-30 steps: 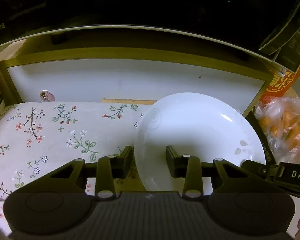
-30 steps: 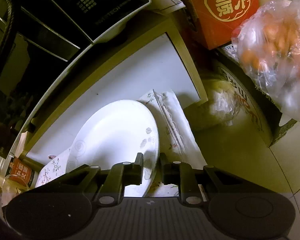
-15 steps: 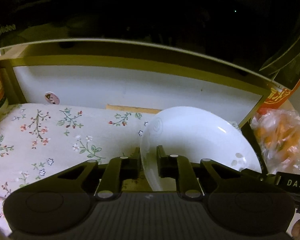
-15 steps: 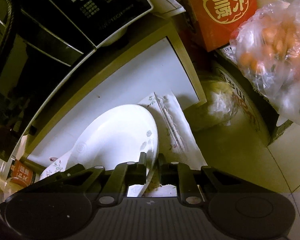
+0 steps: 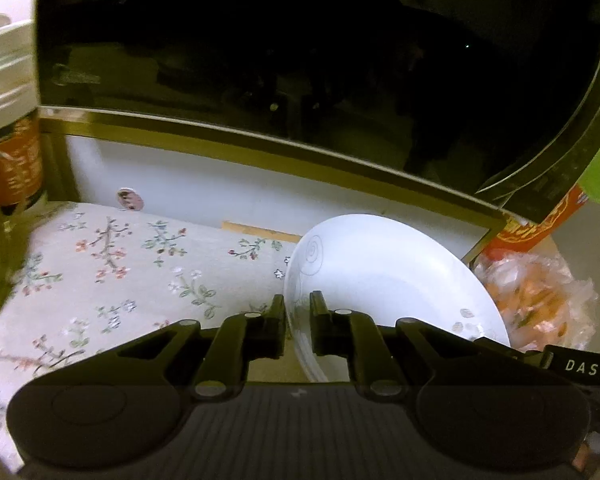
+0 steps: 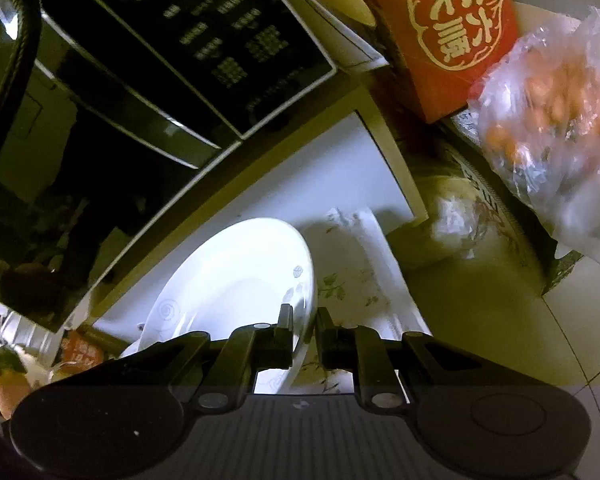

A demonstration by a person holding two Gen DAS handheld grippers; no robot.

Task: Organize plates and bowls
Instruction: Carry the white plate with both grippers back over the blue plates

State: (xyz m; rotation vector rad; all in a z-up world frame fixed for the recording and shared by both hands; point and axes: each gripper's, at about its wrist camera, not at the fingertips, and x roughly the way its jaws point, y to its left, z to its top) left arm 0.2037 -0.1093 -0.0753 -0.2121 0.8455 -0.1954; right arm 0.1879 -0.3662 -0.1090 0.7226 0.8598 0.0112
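A white plate [image 5: 384, 280] with faint swirl and leaf marks is held between both grippers, lifted a little off the floral cloth [image 5: 112, 268]. My left gripper [image 5: 297, 312] is shut on the plate's left rim, one finger on each face. My right gripper [image 6: 305, 326] is shut on the opposite rim of the same plate [image 6: 236, 280], which tilts away to the left in the right wrist view. The right gripper's dark body [image 5: 576, 364] shows at the plate's far side in the left wrist view.
A dark microwave [image 5: 300, 52] sits on a shelf close above the plate. An orange jar [image 5: 12, 160] stands at the left. A red box [image 6: 440, 28] and a plastic bag of orange fruit [image 6: 552, 120] lie to the right.
The left gripper's jaws have closed from open onto the plate's left rim. Both grippers have risen with the plate, which now hangs off the cloth.
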